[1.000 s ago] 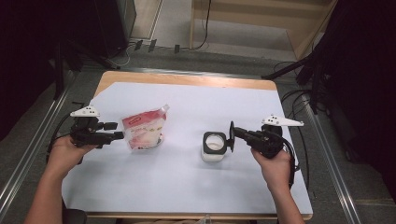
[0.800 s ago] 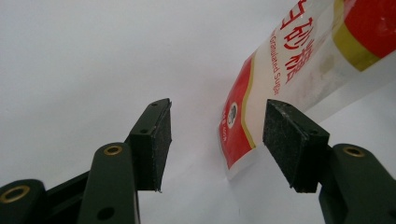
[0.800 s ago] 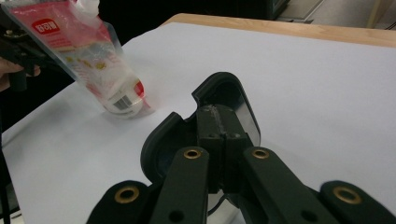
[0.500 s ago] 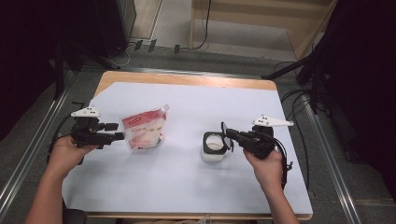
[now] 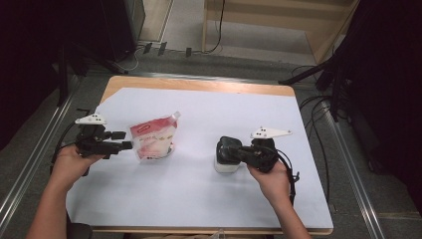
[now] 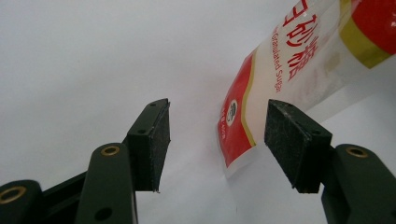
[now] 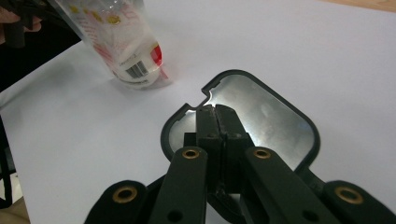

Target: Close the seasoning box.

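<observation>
The right gripper point(image 7: 217, 122) clamps the lid point(image 7: 261, 119) (keep it level); the left gripper point(image 6: 215, 140), released, should straddle the pouch point(image 6: 289, 74).

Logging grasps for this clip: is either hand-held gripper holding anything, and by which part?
The right hand-held gripper is shut on the edge of the container's black lid. The left hand-held gripper is open beside the sugar pouch, holding nothing.

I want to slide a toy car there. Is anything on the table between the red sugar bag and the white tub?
No. In the high view, only bare white table cover lies between the sugar bag and the white tub.
</observation>
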